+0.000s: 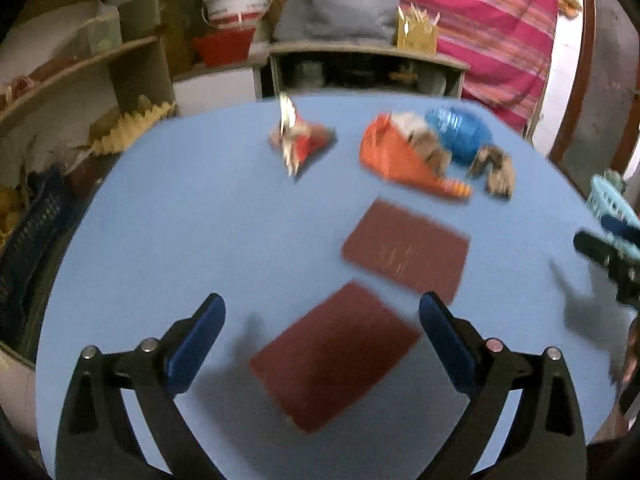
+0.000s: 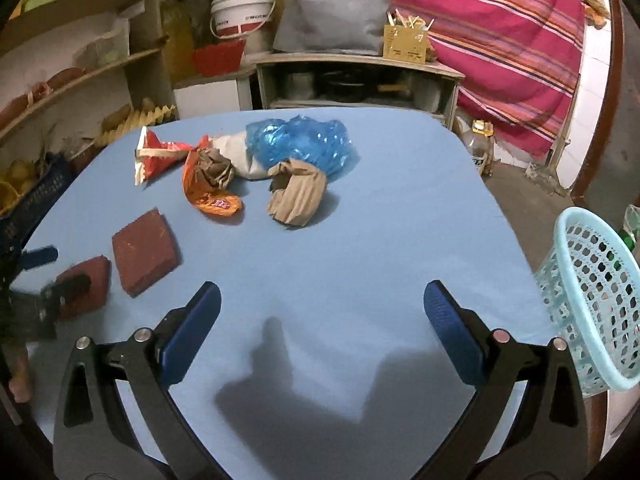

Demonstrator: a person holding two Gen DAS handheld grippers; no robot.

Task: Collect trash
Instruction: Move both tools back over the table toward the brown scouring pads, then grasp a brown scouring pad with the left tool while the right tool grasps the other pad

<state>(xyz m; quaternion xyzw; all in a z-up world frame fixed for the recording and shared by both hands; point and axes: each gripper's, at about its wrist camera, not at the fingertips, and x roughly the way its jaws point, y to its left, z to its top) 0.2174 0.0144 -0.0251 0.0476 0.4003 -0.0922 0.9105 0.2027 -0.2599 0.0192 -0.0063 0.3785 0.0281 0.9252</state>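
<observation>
Both pairs of blue-padded fingers stand wide apart and hold nothing. From the left wrist camera, the left gripper (image 1: 322, 344) hovers above a blue desk (image 1: 180, 220), with a flat dark red block (image 1: 334, 356) lying on the desk between and just beyond its fingers. A second dark red block (image 1: 406, 250) lies just past the first, toward 1 o'clock, with a narrow gap between them. This view is blurred.

From the right wrist camera, the right gripper (image 2: 322, 332) hovers over a bare part of the desk, and its shadow falls on the surface below. The trash sits at the far side of the desk, around 11 to 12 o'clock. A red and white wrapper (image 2: 154, 154) lies furthest left. Beside it is an orange wrapper (image 2: 212, 198) with crumpled brown paper (image 2: 214, 168) on top. A blue plastic bag (image 2: 304, 144) lies behind, and a larger brown paper wad (image 2: 296, 194) rests against its near edge. A white paper piece (image 2: 240, 152) shows between the bag and the orange wrapper.

A light blue perforated basket (image 2: 592, 304) stands at the desk's right edge, at 3 o'clock. The left gripper appears at 9 o'clock, over the nearer red block.
</observation>
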